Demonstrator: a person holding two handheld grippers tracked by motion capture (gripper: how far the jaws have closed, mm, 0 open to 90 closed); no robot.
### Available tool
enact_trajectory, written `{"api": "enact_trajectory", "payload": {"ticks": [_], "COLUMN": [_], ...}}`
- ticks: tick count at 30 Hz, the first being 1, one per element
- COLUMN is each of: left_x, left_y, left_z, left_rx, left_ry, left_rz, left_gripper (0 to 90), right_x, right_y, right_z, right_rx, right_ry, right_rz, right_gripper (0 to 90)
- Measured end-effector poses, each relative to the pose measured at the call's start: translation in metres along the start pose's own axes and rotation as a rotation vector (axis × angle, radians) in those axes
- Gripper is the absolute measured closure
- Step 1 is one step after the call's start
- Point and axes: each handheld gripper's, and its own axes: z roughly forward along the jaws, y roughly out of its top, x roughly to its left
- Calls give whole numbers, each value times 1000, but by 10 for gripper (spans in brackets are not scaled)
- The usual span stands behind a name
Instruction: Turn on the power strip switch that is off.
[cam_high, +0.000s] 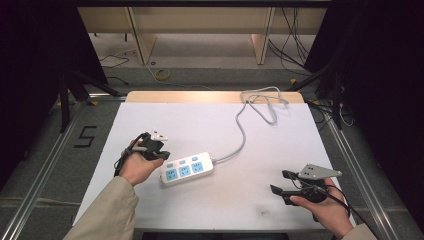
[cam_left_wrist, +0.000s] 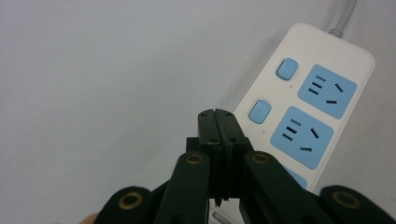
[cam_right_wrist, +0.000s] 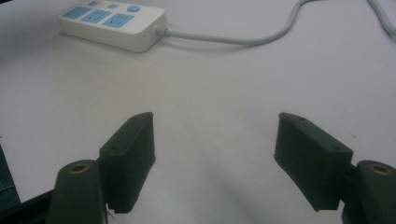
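— Surface?
— White tabletop (cam_high: 210, 200), bare apart from one item.

— The item?
— White power strip (cam_high: 187, 169) with blue sockets, left of centre; its grey cord (cam_high: 243, 131) trails to the far edge.

— Left tongs (cam_high: 161, 155)?
— Pressed together, nothing between them, tips just beside the strip's near-left end (cam_left_wrist: 215, 114).

— Right tongs (cam_high: 280, 181)?
— Spread wide apart, empty, above the near right corner, well apart from the strip (cam_right_wrist: 215, 154).
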Motion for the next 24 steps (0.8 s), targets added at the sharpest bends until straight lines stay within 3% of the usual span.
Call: {"api": "enact_trajectory", "payload": {"ticks": [24], "left_x": [-3], "left_y": [4], "left_z": [4], "left_rx": [10], "left_ry": [-8], "left_rz": [13], "left_gripper": [898], "right_x": [0], "right_y": [0], "right_z": [0], "right_rx": [-2], "right_ry": [0], "right_rz": [1], "right_gripper": [291]}}
